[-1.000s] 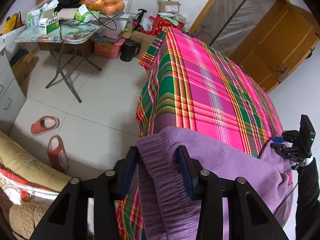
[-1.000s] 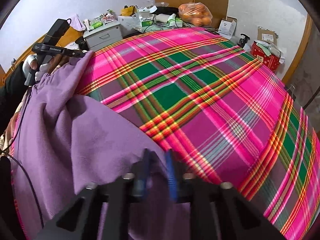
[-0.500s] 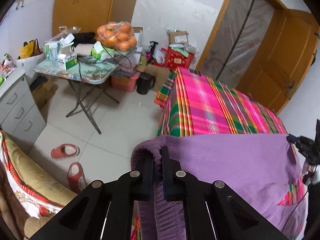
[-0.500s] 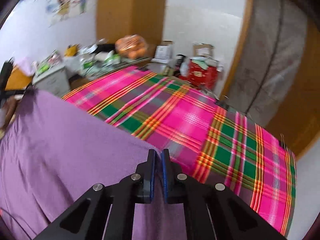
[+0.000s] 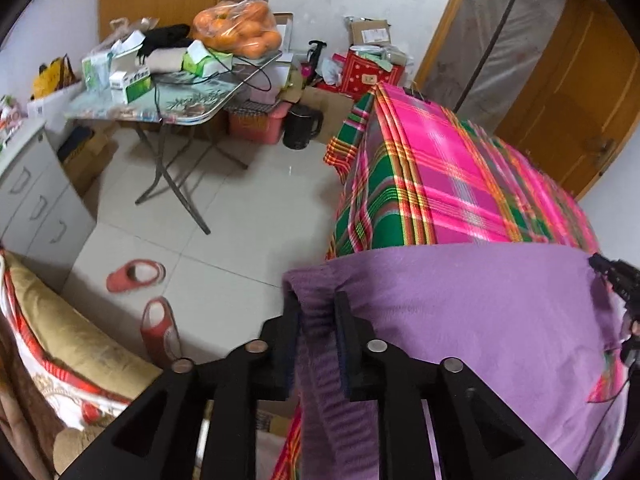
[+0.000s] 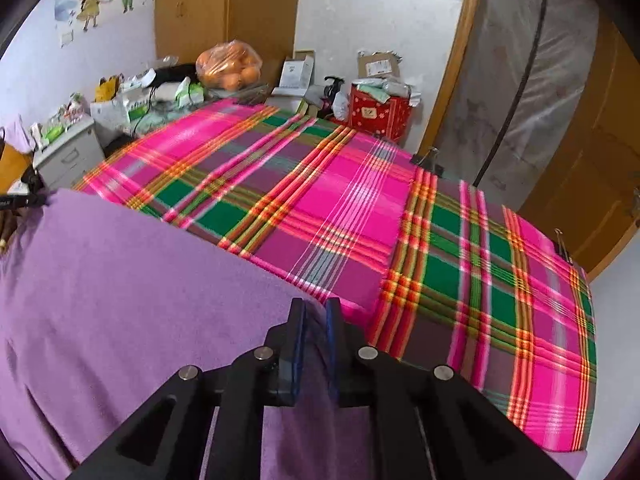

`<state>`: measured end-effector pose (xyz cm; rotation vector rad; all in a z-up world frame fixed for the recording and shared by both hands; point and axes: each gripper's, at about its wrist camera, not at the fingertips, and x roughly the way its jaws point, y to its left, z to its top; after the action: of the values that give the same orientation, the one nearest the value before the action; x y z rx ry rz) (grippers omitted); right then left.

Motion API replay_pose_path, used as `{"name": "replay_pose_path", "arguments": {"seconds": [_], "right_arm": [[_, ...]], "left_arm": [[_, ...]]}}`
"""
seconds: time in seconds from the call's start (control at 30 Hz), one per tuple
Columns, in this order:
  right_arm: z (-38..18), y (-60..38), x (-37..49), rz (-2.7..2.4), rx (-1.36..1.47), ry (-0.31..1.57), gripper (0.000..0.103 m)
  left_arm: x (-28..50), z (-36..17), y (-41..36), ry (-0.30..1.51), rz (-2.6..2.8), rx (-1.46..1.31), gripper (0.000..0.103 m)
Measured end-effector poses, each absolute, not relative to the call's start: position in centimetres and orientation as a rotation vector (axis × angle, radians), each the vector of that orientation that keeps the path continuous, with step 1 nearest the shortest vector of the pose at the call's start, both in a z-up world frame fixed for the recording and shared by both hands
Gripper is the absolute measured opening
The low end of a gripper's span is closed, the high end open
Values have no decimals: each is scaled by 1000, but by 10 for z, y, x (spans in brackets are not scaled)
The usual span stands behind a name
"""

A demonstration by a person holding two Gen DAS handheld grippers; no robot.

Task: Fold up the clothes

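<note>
- Left wrist view: the left gripper [image 5: 316,308] is clamped on a bunched ribbed corner of the purple garment [image 5: 480,312].
- Garment stretches toward 3 o'clock, where the right gripper [image 5: 614,276] grips its far corner.
- Right wrist view: fingers [image 6: 298,328] nearly closed, pinching purple cloth over the plaid table cover [image 6: 400,220].

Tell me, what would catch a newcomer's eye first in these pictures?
The bright pink-and-green plaid cloth covering the table fills the middle. A purple garment stretches across its near edge, pinched at either end by the left gripper and right gripper. Behind, a bag of oranges tops a cluttered folding table.
</note>
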<state>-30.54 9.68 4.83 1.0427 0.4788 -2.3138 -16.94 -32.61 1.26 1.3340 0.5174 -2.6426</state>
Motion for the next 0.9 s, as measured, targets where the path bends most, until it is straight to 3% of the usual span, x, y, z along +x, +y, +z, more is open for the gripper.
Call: {"name": "replay_pose_path", "arguments": {"seconds": [0.23,0.47,0.53,0.6,0.87,0.9], "right_arm": [[88,130,-263,-2316,967,308,10],[114,161,-208,-2276,902,157,11],[117,167,-192,-2268,890,129,11],[117,173,-176,-2261,884,110,11],[98,202,-122,-2238,911,41,11],[95,206,-118,-2239,921,32,11]], "left_arm": [[-91,44,-328,622,-2720,1205,27],[11,30,-292,605,-2777,1194,29],[34,24,-285,587,-2767,1176,46],[49,19,-280,576,-2750,1162,50],[83,-14,-285,880,-2644,1094,49],[85,-16,-287,903,-2633,1073,31]]}}
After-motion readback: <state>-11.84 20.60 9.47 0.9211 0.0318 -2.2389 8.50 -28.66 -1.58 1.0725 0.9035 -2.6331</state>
